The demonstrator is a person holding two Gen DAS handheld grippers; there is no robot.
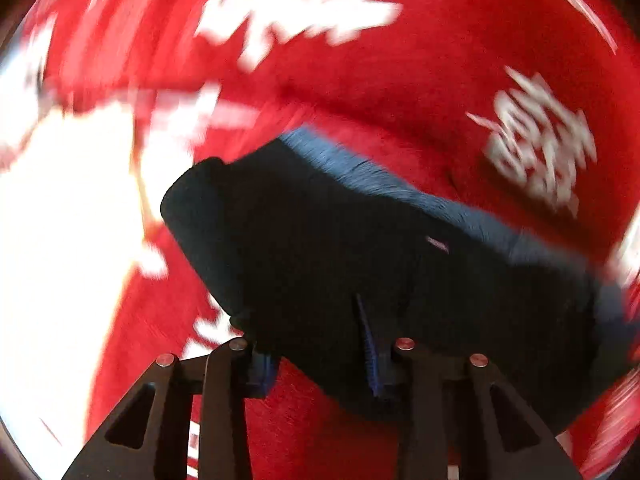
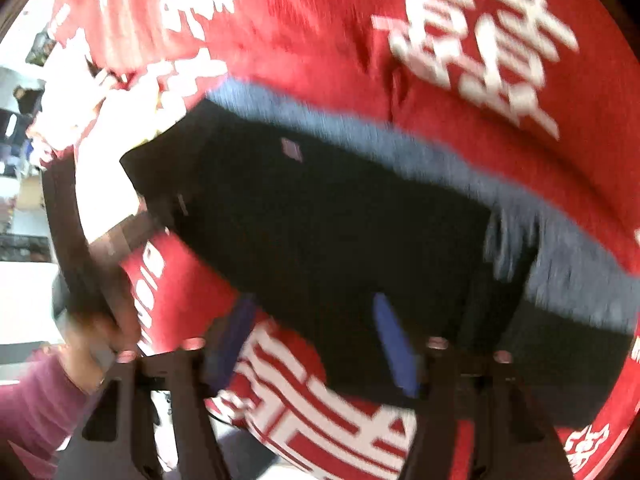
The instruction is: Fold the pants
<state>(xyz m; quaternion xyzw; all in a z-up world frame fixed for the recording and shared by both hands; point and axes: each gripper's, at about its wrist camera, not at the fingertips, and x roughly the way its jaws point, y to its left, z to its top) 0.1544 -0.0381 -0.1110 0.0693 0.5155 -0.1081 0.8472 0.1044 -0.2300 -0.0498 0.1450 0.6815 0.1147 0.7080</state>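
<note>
The dark navy pants [image 1: 360, 264] of soft knitted cloth lie as a folded, thick bundle on a red fabric cover with white printed characters [image 1: 420, 92]; a lighter blue ribbed band runs along their far edge. The left claw [image 1: 320, 364] stands narrow, and its pads seem to pinch the near edge of the bundle. The right claw [image 2: 316, 344] stands wide over the near edge, with nothing pressed. A hand [image 2: 96, 344] shows at left.
</note>
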